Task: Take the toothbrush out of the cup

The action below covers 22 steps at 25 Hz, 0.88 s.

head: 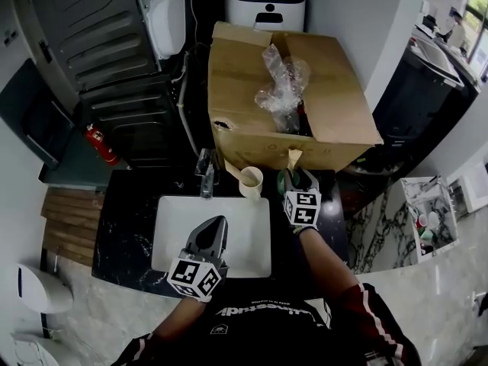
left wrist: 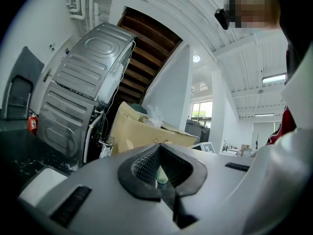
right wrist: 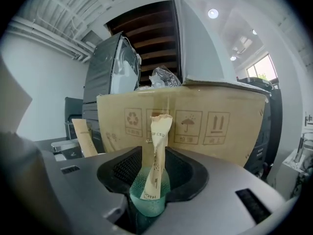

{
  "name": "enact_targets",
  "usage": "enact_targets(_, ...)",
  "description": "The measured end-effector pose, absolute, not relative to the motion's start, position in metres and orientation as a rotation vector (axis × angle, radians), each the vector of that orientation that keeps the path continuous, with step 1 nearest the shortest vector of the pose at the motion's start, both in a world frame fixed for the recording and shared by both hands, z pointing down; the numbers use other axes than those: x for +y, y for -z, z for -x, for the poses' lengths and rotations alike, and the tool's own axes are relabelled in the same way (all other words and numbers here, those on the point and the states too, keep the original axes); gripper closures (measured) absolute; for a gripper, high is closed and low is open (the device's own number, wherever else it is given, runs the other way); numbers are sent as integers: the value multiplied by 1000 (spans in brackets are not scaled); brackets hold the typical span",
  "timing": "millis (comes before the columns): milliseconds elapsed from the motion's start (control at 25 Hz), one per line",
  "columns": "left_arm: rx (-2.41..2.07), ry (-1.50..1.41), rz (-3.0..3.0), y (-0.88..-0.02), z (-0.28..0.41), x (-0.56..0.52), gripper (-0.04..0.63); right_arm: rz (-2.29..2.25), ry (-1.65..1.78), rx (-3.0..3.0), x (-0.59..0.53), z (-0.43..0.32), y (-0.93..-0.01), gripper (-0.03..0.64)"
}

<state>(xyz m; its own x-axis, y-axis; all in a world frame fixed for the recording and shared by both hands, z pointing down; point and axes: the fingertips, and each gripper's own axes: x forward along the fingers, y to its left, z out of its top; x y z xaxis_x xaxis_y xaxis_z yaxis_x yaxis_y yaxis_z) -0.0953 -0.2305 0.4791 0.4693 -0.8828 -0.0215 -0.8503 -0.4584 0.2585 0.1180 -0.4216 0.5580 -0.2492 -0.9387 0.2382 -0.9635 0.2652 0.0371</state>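
Black marble counter [head: 130,219] carries a white sink [head: 248,250] with a faucet [head: 206,175] at its far edge. Behind the counter stands an open cardboard box [head: 244,90] with a crumpled plastic bag [head: 282,78] inside. A tilted grey washing machine [head: 99,36] is left of the box, with a red fire extinguisher [head: 101,145] below it.

Right gripper [head: 297,177]: positioned over the counter's far edge, just in front of the box. Its jaws are clamped on a translucent green cup [right wrist: 146,199]. The toothbrush [right wrist: 157,146], in a tan paper wrapper, stands upright in this cup between the jaws, its top well above them.

Left gripper [head: 216,223]: positioned over the sink, pointing level toward the box. Its jaws are closed together and hold nothing.

A beige cup [head: 252,180] stands on the counter between the faucet and the right gripper. A second paper-wrapped stick [right wrist: 85,136] leans left of the right gripper's jaws.
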Motion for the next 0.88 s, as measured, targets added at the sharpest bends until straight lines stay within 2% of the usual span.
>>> enact_targets(240,-1520,220,-2492,-481,99,-232,581,-1788,-182,-2299,-435,-119,-562,460)
enact_targets(320,-1520,218,-2489,-482,98,-231,581,-1789,-164,-2282,-436,-120,-562,540)
enact_targets(400,-1520,217,-2487,-483,97,-231,581,-1776,-144,-2273,-436,-119,-562,568)
enact_targets(880,-1515,209,-2501,-483,91,-229,581,-1793,-53,-2312,-430,-121,-533,580)
